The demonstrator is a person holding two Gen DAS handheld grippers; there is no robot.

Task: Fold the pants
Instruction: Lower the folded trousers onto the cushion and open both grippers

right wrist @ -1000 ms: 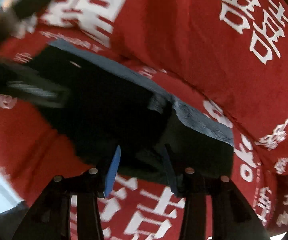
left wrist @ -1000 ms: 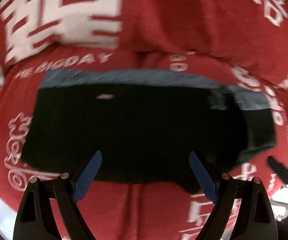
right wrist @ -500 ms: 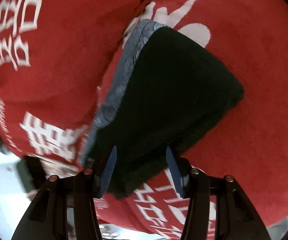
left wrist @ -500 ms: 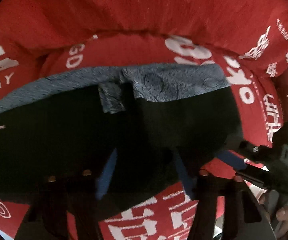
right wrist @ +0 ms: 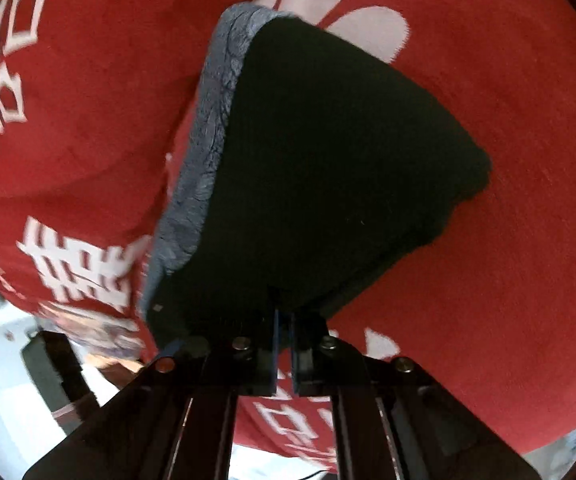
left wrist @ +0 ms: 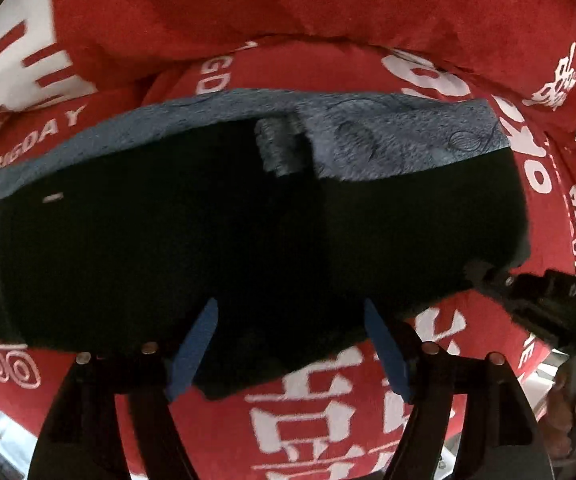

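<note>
Black folded pants (left wrist: 247, 248) (grey lining showing along the far edge) lie on a red printed cover (left wrist: 328, 20) as the right gripper (right wrist: 283, 344) pinches their near edge and the left gripper (left wrist: 288, 352), jaws just widened, hovers apart above them.

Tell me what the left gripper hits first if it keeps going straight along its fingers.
Most likely the black pants: the left gripper, fingers apart, points at their near edge, which lies on the red printed cover. How far off the cloth is cannot be judged.
</note>
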